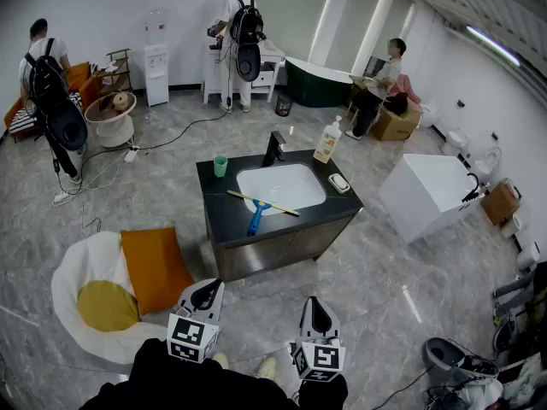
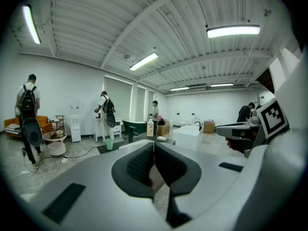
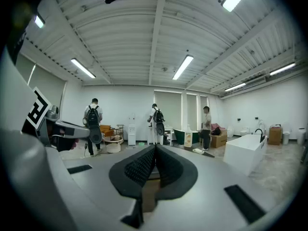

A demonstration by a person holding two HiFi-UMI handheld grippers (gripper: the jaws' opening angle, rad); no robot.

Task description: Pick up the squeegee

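The squeegee [image 1: 258,209], with a blue handle and a yellowish blade bar, lies on the dark counter [image 1: 224,221] across the front left rim of the white sink basin [image 1: 280,186]. My left gripper [image 1: 205,294] and right gripper [image 1: 315,313] are held low near my body, well short of the counter, both pointing toward it. Each is shut with nothing between its jaws. In the left gripper view the left gripper [image 2: 153,146] shows its tips pressed together, and the right gripper [image 3: 155,149] looks the same in the right gripper view.
On the counter stand a green cup [image 1: 220,166], a black faucet [image 1: 274,148], a soap bottle [image 1: 327,141] and a soap dish [image 1: 339,183]. An orange cushion [image 1: 155,267] and a white beanbag [image 1: 94,293] lie left of the cabinet. A white cabinet [image 1: 427,195] stands to the right. Several people are at the far wall.
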